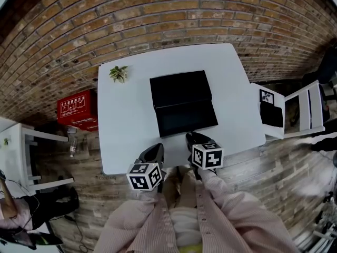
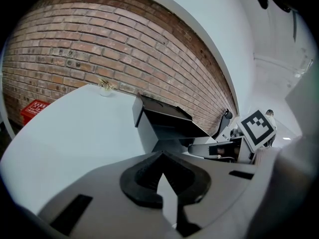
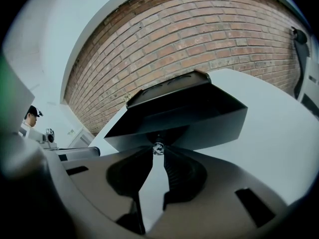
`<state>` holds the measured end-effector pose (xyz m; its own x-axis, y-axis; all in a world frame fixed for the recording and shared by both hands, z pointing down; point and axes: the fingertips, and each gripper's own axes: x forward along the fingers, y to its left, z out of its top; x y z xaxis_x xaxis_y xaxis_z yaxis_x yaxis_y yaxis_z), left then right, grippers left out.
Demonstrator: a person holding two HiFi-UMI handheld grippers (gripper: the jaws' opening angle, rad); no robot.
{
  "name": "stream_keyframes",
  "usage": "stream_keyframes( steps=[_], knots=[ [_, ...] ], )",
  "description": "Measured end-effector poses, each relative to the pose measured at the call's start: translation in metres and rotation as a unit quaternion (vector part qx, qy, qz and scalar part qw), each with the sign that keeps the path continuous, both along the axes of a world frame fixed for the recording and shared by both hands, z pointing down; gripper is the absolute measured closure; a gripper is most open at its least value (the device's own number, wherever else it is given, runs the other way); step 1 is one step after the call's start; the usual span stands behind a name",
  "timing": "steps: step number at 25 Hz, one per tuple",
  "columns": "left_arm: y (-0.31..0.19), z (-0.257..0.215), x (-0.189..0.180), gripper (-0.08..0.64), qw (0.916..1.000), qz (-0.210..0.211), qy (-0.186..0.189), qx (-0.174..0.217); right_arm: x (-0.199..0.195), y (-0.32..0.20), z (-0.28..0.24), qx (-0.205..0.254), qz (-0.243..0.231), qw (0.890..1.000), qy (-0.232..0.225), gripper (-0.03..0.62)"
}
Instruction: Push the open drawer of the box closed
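A black box point(image 1: 180, 88) lies on the white table point(image 1: 126, 120), and its drawer point(image 1: 187, 117) stands pulled out toward me. In the right gripper view the drawer front point(image 3: 199, 128) fills the middle, with a small clear knob point(image 3: 158, 148) at its lower edge. My right gripper point(image 3: 158, 151) has its two tips closed on either side of that knob. In the head view the right gripper point(image 1: 192, 137) sits at the drawer's near edge. My left gripper point(image 1: 157, 149) hovers over the table's front edge, left of the drawer. Its tips point(image 2: 160, 154) meet with nothing between them.
A small potted plant point(image 1: 118, 73) stands at the table's far left corner. A red case point(image 1: 79, 108) lies on the floor to the left, by the brick wall. A white chair point(image 1: 305, 109) stands to the right and white furniture point(image 1: 26, 157) to the left.
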<state>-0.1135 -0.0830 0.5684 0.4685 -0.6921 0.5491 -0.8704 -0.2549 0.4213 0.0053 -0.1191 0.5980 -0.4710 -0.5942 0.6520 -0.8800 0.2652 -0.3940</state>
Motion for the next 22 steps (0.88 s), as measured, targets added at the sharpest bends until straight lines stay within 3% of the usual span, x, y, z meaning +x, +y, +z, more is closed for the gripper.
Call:
stream_keyframes(
  steps=[22],
  knots=[
    [-0.015, -0.011, -0.005, 0.565, 0.9999, -0.009, 0.004, 0.013, -0.004, -0.016, 0.001, -0.002, -0.001, 1.0, 0.003, 0.52]
  ],
)
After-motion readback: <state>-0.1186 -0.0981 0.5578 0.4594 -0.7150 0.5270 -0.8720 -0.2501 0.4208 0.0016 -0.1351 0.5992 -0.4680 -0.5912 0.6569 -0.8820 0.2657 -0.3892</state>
